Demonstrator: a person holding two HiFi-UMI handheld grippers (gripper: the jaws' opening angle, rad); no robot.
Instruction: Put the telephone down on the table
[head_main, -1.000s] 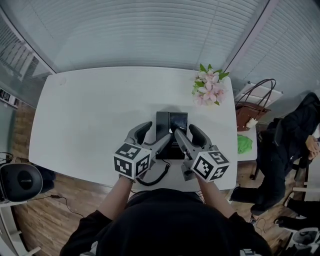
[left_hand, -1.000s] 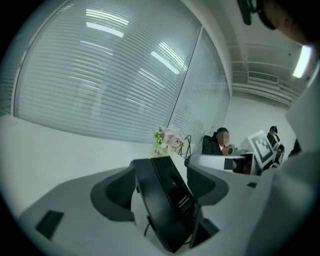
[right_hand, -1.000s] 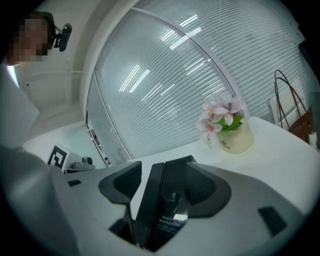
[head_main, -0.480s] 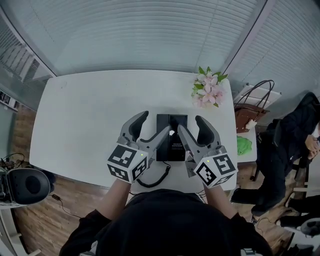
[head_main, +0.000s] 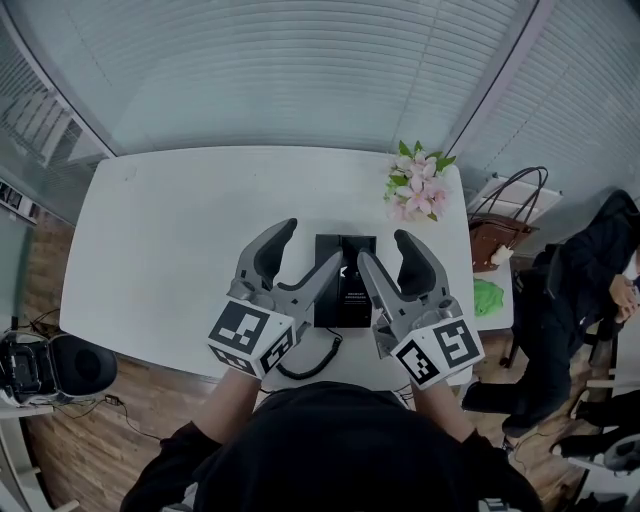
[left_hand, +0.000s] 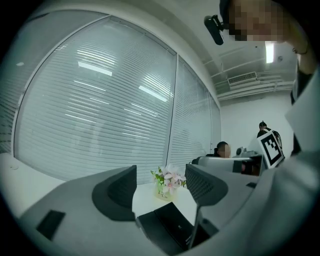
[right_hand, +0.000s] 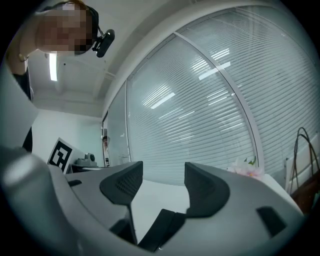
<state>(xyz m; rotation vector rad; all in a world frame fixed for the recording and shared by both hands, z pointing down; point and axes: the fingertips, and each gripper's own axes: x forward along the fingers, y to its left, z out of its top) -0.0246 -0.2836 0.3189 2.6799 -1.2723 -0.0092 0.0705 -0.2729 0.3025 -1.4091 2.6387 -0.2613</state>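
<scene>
The left gripper and right gripper have lifted since a second ago, jaws wide and empty; with the table already bearing the telephone flat near its front edge, they should withdraw upward, clear of its cord.

Overhead and low views sharing telephone
</scene>
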